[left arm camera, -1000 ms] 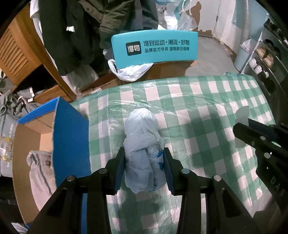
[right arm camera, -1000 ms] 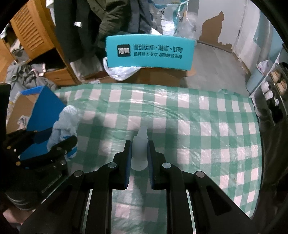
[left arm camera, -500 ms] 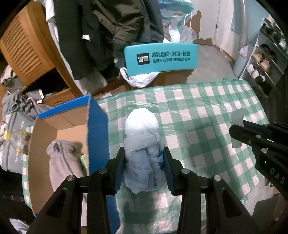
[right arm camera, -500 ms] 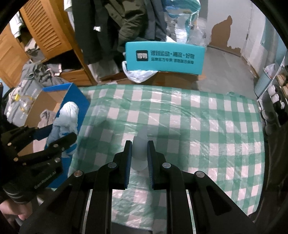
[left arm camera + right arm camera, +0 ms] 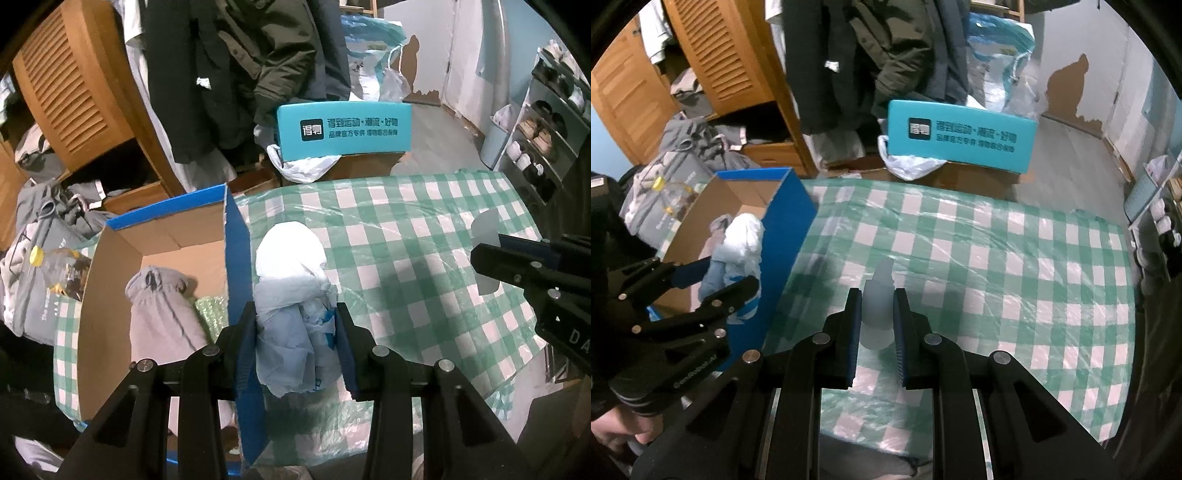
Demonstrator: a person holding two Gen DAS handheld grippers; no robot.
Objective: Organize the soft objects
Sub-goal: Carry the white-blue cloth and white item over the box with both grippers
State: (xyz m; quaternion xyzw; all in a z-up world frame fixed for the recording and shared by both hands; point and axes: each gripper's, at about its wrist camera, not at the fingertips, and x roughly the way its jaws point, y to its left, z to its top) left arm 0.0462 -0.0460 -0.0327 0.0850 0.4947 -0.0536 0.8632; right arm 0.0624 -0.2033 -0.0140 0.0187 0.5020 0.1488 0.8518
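My left gripper (image 5: 295,311) is shut on a crumpled white and pale-blue plastic bag (image 5: 291,273), held in the air above the right wall of a blue cardboard box (image 5: 236,251). In the box lie a grey garment (image 5: 159,306) and a green bundle. My right gripper (image 5: 877,295) is shut on a small translucent white bottle (image 5: 877,310), above the green-checked tablecloth (image 5: 997,258). The right wrist view shows the left gripper (image 5: 727,275) and the bag (image 5: 742,236) beside the box (image 5: 786,218). The left wrist view shows the right gripper (image 5: 484,254) at the right edge.
A teal printed box (image 5: 343,133) stands on brown cartons behind the table. Dark coats (image 5: 236,66) hang beside a wooden louvred cabinet (image 5: 70,92). Grey bags and clothes (image 5: 33,258) pile up left of the box. A shoe rack (image 5: 546,133) stands at the right.
Both grippers have risen and drawn back with their loads still held. The left one has shifted toward the blue box, whose inside now shows more fully.
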